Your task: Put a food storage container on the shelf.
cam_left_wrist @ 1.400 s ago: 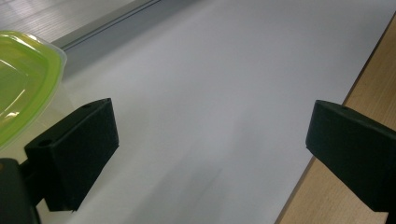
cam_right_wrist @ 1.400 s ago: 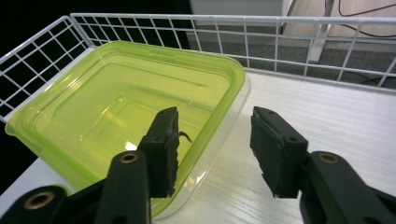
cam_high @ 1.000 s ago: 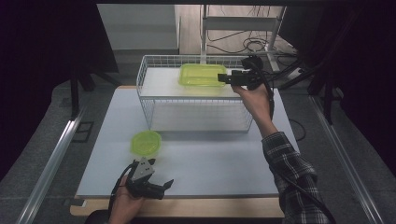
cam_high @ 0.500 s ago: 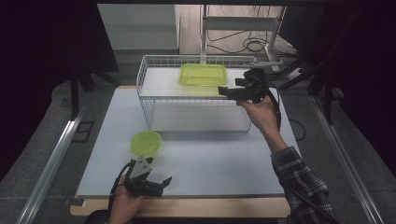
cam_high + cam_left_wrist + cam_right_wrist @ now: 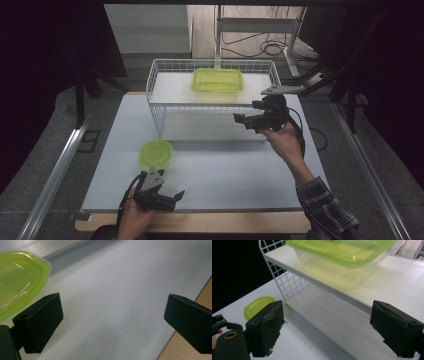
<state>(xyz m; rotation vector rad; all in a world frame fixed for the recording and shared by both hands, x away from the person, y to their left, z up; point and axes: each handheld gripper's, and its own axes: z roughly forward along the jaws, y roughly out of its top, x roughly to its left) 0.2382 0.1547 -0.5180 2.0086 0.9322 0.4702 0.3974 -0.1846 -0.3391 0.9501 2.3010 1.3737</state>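
Jaws of the left gripper (image 5: 167,199) stand wide apart over the white worktop (image 5: 225,175) near its front edge, nothing between them. Just beyond lies a round lime-green lid (image 5: 156,152), flat. Farther on, the right gripper (image 5: 248,121) hovers before the wire rack (image 5: 160,107), its jaws having just been opening, empty. At the back, on the rack's shelf, sits the translucent container (image 5: 217,81) under its green lid, long axis parallel to the worktop's rear edge.

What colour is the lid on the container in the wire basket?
Translucent lime green lid, over a clear container; clearest in the right gripper view.
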